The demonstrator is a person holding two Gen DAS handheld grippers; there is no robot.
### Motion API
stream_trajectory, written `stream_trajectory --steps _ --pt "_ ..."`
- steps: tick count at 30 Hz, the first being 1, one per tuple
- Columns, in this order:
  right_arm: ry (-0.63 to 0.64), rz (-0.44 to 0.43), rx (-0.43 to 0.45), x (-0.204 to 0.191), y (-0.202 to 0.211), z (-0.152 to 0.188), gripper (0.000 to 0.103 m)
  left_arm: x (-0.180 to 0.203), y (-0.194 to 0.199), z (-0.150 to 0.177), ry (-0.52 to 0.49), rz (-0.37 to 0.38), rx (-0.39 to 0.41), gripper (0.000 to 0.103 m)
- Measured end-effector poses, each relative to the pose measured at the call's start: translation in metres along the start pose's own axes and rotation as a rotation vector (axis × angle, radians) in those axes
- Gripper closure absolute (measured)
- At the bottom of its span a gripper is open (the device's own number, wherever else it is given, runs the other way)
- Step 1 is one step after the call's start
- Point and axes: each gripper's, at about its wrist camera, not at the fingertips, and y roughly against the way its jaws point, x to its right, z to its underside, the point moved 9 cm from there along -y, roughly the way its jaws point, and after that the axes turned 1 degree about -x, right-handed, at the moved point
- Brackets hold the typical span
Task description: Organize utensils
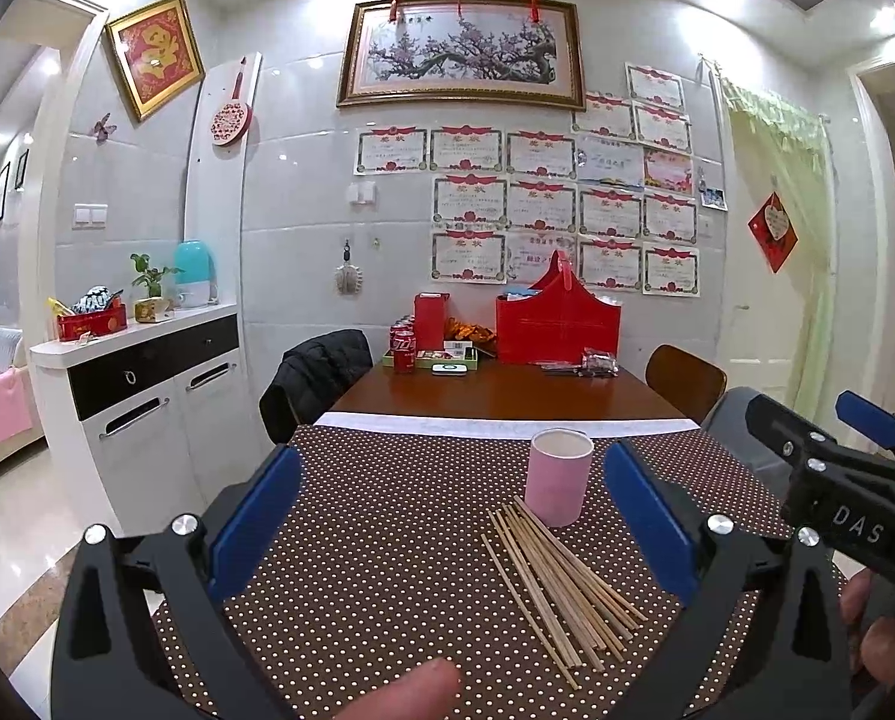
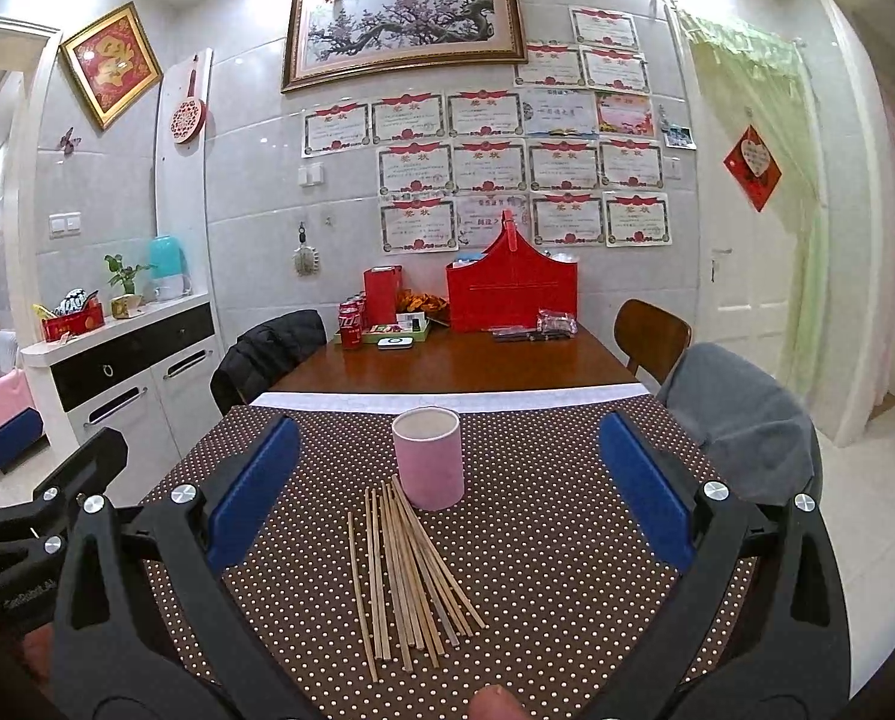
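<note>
Both our grippers hover over the polka-dot tablecloth (image 2: pixel 537 540), left gripper (image 1: pixel 453 516) and right gripper (image 2: pixel 447 492) spread wide and holding nothing. Between them the wooden chopsticks (image 2: pixel 408 570) lie loose, fanned out, tips just beside the upright pink cup (image 2: pixel 428 457), which looks empty, so we judge the sorting hasn't started and every stick is left.

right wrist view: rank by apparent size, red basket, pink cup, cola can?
1. Red basket, largest though farthest.
2. Pink cup, slightly smaller; it is much nearer the camera, so true order is unsure.
3. Cola can, clearly smallest.
</note>
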Motion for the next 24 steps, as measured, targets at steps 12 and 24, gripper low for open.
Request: stream_trajectory --steps 12,24 --pt "0.006 0.001 0.004 0.002 0.002 -0.002 0.005 0.004 -0.003 0.0 -0.002 0.005 -0.012 0.004" --pt "0.01 0.008 -0.012 0.006 -0.002 0.0 0.005 0.002 -0.012 0.009 0.001 -0.01 -0.057 0.004"
